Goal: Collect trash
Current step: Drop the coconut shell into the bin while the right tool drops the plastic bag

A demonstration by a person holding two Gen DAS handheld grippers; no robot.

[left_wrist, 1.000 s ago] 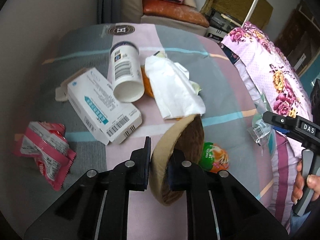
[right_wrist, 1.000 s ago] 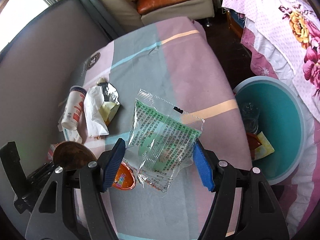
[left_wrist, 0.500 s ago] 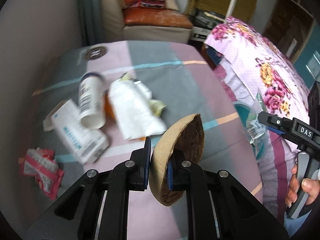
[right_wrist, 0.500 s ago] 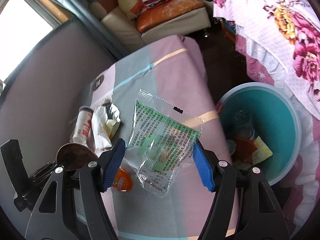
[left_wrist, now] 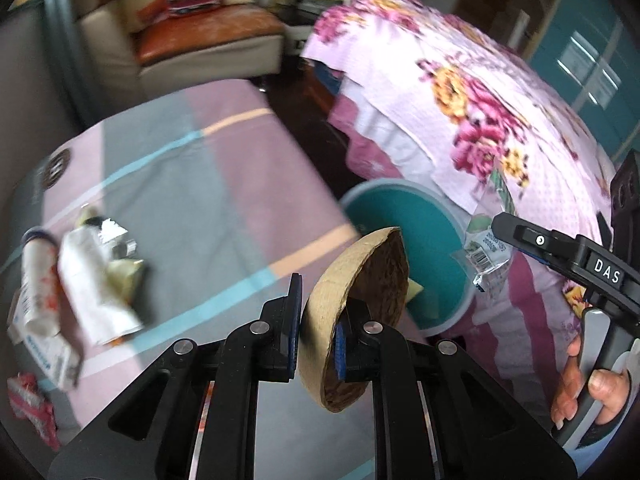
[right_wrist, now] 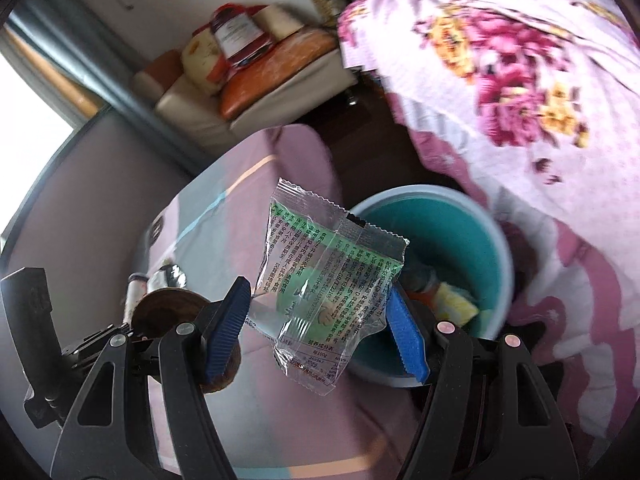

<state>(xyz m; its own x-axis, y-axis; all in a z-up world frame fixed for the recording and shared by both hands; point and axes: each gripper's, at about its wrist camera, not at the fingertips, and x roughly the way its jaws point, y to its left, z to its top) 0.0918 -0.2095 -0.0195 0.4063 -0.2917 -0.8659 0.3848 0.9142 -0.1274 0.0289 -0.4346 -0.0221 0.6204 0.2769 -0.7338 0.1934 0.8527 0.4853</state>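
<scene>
My left gripper (left_wrist: pixel 320 320) is shut on the rim of a brown half coconut shell (left_wrist: pixel 376 264), held on edge above the striped bedspread (left_wrist: pixel 192 184). Just beyond the shell stands a teal bin (left_wrist: pixel 424 216) on the floor, with trash in it. In the right wrist view my right gripper (right_wrist: pixel 320 300) is shut on a clear plastic wrapper (right_wrist: pixel 332 256) with green print, hanging beside the bin's rim (right_wrist: pixel 500 248). The shell (right_wrist: pixel 168 308) shows at the left there. A hand (left_wrist: pixel 592 388) holds the right gripper's handle.
Left on the bedspread lie a white bottle (left_wrist: pixel 34 276), a crumpled white paper wrapper (left_wrist: pixel 92 280), a white box (left_wrist: pixel 44 352) and a red packet (left_wrist: pixel 28 400). A floral quilt (left_wrist: pixel 480 100) hangs over the bin's far side. A sofa (left_wrist: pixel 208 40) stands behind.
Both grippers have swung right with their loads, from over the littered bedspread toward the teal bin. The bin has come into the left wrist view. Neither grip has changed.
</scene>
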